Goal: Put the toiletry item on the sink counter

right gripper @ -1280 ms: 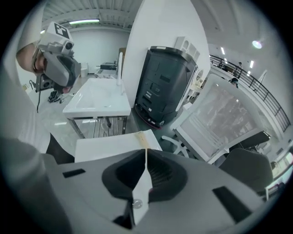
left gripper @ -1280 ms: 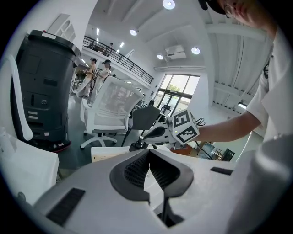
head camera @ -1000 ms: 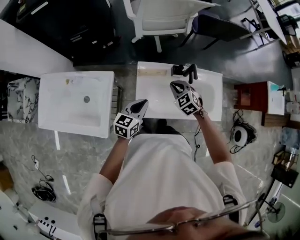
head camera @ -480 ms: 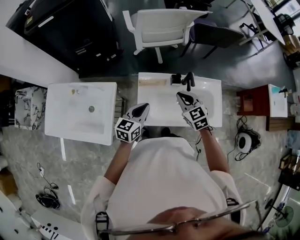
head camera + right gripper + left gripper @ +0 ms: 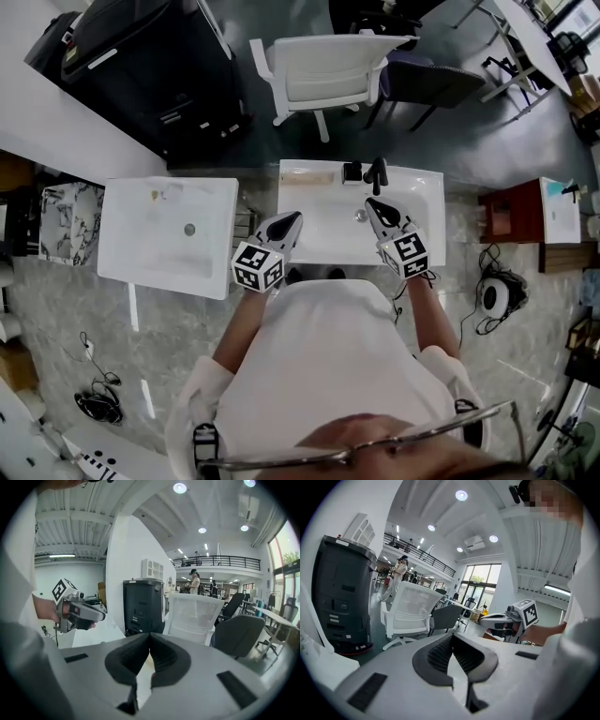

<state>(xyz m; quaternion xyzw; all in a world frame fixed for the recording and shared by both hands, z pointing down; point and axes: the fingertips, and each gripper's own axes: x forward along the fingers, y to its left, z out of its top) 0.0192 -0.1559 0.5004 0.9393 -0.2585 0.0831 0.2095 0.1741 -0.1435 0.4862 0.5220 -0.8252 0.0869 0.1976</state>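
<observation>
A white sink counter (image 5: pixel 309 234) stands in front of me in the head view, with a black faucet (image 5: pixel 378 172) at its back edge. A small dark item (image 5: pixel 352 172) rests beside the faucet, and a flat beige item (image 5: pixel 314 175) lies on the back left of the counter. My left gripper (image 5: pixel 289 221) hovers over the counter's left front, shut and empty (image 5: pixel 453 635). My right gripper (image 5: pixel 374 205) hangs over the basin, shut with nothing between its jaws (image 5: pixel 150 634). Both point level out into the room, and each gripper view shows the other gripper.
A second white sink (image 5: pixel 169 234) stands to the left, with a marbled box (image 5: pixel 66 225) beyond it. Behind the counter are a white chair (image 5: pixel 323 70), a dark chair (image 5: pixel 441 84) and a black machine (image 5: pixel 150 66). A red cabinet (image 5: pixel 511 216) is at the right.
Both grippers have drawn back from the sink's rear toward me and risen. The right one has left the faucet area and rolled. Nothing was picked up.
</observation>
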